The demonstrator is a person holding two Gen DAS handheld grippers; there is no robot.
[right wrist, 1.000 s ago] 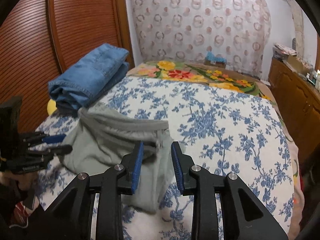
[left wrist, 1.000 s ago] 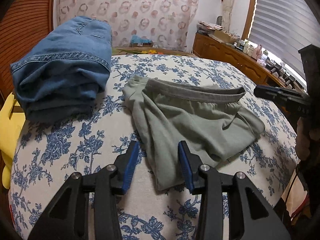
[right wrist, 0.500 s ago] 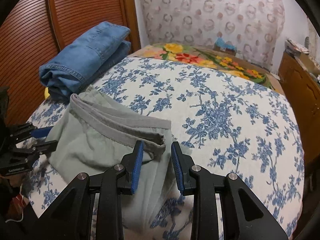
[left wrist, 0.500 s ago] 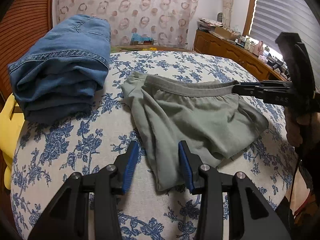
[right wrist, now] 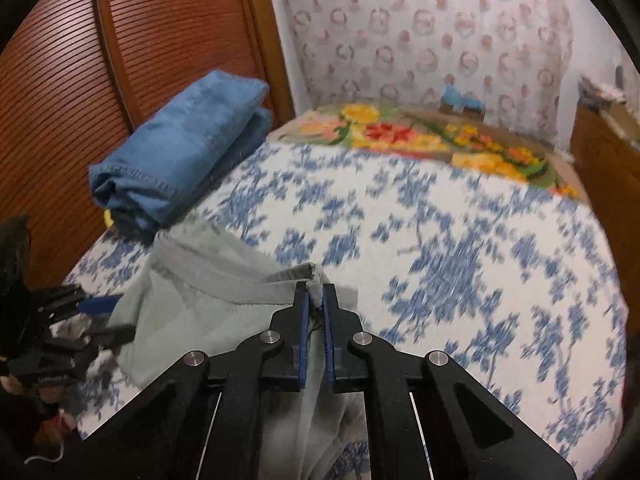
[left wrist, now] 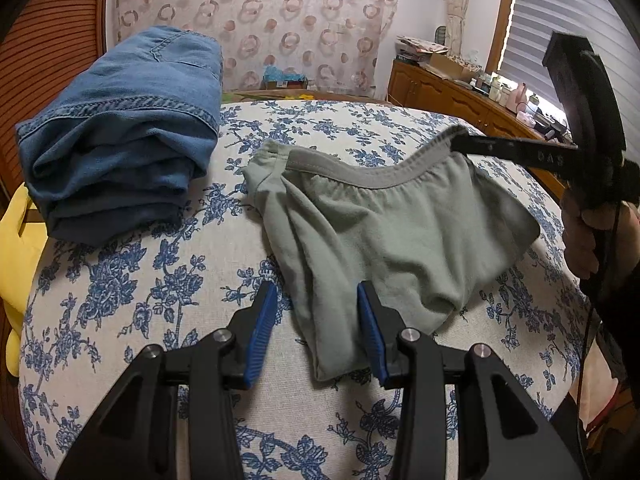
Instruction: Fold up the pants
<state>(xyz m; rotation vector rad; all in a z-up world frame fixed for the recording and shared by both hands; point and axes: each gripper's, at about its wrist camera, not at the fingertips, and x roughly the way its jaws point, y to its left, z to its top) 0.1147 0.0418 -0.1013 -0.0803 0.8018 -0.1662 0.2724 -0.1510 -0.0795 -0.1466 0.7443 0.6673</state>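
Grey-green pants [left wrist: 384, 224] lie folded on the floral bedspread [left wrist: 120, 304]. My left gripper [left wrist: 316, 320] is open, its blue pads on either side of the pants' near bottom corner, low over the bed. My right gripper [right wrist: 315, 300] is shut on the pants' waistband corner [right wrist: 316, 280] and lifts it off the bed. In the left wrist view the right gripper [left wrist: 460, 142] pinches that raised waistband end at the far right. The pants also show in the right wrist view [right wrist: 192, 288], draped leftward from the grip.
Folded blue jeans [left wrist: 120, 132] lie at the bed's far left by the wooden slatted door [right wrist: 80, 80]. A yellow item [left wrist: 16, 240] sits at the left edge. A flowered blanket [right wrist: 420, 136] covers the far end. A wooden dresser [left wrist: 448, 96] stands right.
My right gripper moved onto the waistband corner, shut on it and raised it. The left gripper stayed open and moved slightly forward over the pants' bottom corner.
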